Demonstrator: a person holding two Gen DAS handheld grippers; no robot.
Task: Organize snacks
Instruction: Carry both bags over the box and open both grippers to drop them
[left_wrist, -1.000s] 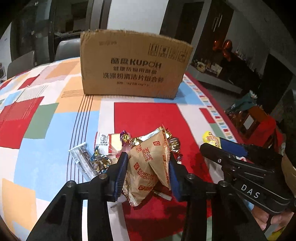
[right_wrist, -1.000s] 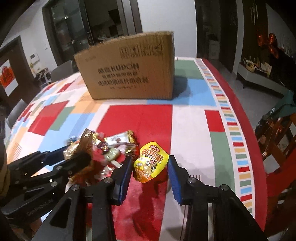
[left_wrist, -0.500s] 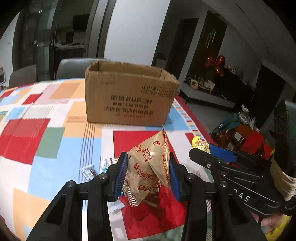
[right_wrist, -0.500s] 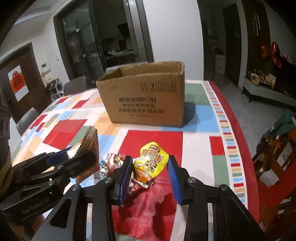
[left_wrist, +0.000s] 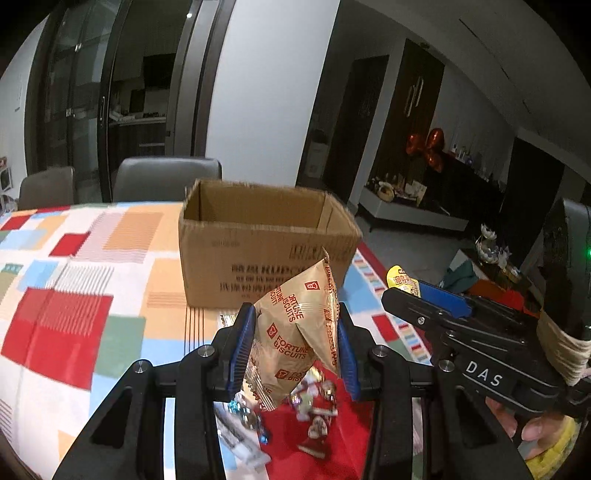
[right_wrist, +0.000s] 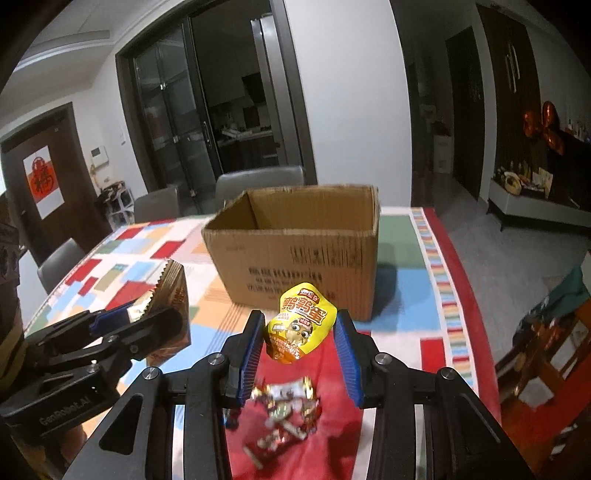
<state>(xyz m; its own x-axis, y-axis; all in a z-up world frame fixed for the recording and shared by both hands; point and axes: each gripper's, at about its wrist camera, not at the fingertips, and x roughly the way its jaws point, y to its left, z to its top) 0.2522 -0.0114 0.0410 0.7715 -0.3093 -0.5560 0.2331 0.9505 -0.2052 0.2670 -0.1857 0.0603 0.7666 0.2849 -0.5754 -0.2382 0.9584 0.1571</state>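
My left gripper (left_wrist: 293, 349) is shut on a tan "Fortune Biscuits" bag (left_wrist: 299, 332), held in the air above the table. My right gripper (right_wrist: 299, 354) is shut on a yellow snack packet (right_wrist: 301, 325), also lifted. Each gripper shows in the other's view: the right gripper (left_wrist: 424, 295) with its yellow packet (left_wrist: 402, 282) to the right, the left gripper (right_wrist: 140, 325) with the tan bag (right_wrist: 173, 291) to the left. An open cardboard box (left_wrist: 266, 251) (right_wrist: 303, 247) stands ahead of both, its inside visible. A pile of small wrapped snacks (left_wrist: 314, 410) (right_wrist: 284, 410) lies on the table below.
The table wears a tablecloth (left_wrist: 74, 295) of coloured patches with a red border (right_wrist: 454, 280) at its right edge. Grey chairs (left_wrist: 166, 181) stand behind the box. A dark wooden chair (right_wrist: 546, 339) sits off the table's right side. A hand (left_wrist: 517, 424) holds the right gripper.
Both grippers have risen with their packets off the snack pile, and the view tilted up. The box's open top now shows and the pile lies far below.
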